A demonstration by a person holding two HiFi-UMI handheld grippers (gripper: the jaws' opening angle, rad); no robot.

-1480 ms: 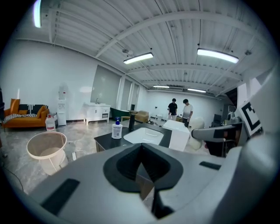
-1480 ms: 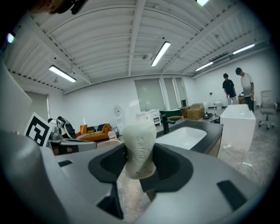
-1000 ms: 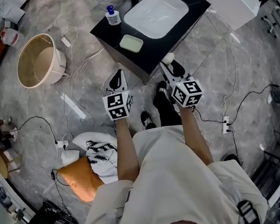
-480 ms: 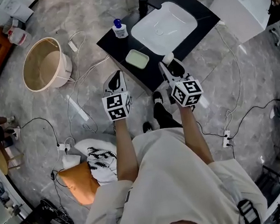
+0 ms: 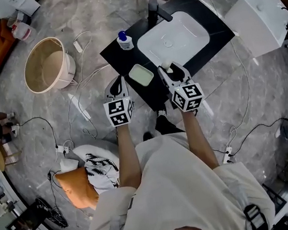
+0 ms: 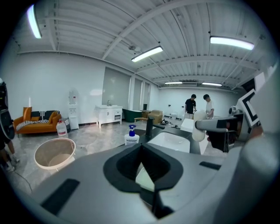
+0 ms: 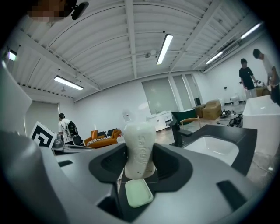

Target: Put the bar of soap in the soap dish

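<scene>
R gripper point(image 7: 139, 168): jaws clamped on the bar of soap point(image 7: 140, 146); bar stands upright b/w them, top end past the jaw tips. Raised lettering on its face, too soft to read in full.
Soap pos.: in the air in R gripper, over front part of black counter point(image 5: 121, 57), near the sink's front rim. Just right of soap dish point(image 5: 141, 74) in head view, not touching it. R gripper view puts the dish right below the bar.
Soap dish: pale green, rectangular w/ rounded corners, flat on counter near its front edge, left of sink. Bar not in it.
L gripper point(image 6: 141, 151): jaws together, gripping nothing. Held over the floor just off the counter's front-left edge, left of dish. A sliver of the dish shows past the jaw tips in L gripper view.
Sink point(image 5: 173, 38): white basin set in the counter; dark faucet point(image 5: 154, 9) at far side.
Pump bottle point(image 5: 123, 41): white, blue top, upright on counter's far-left corner, beyond the dish.
Tub point(image 5: 49, 63): beige, round, on floor, well left of counter.
White box point(image 5: 256, 12): right of counter, apart from it.
Floor point(image 5: 85, 20): grey marbled; white cables point(image 5: 90, 77) trail b/w tub and counter.
Lower left: orange cushion point(image 5: 77, 186) beside a black-and-white patterned cloth point(image 5: 103, 161).
Person: pale shirt point(image 5: 180, 196), both forearms reaching fwd to the grippers.
</scene>
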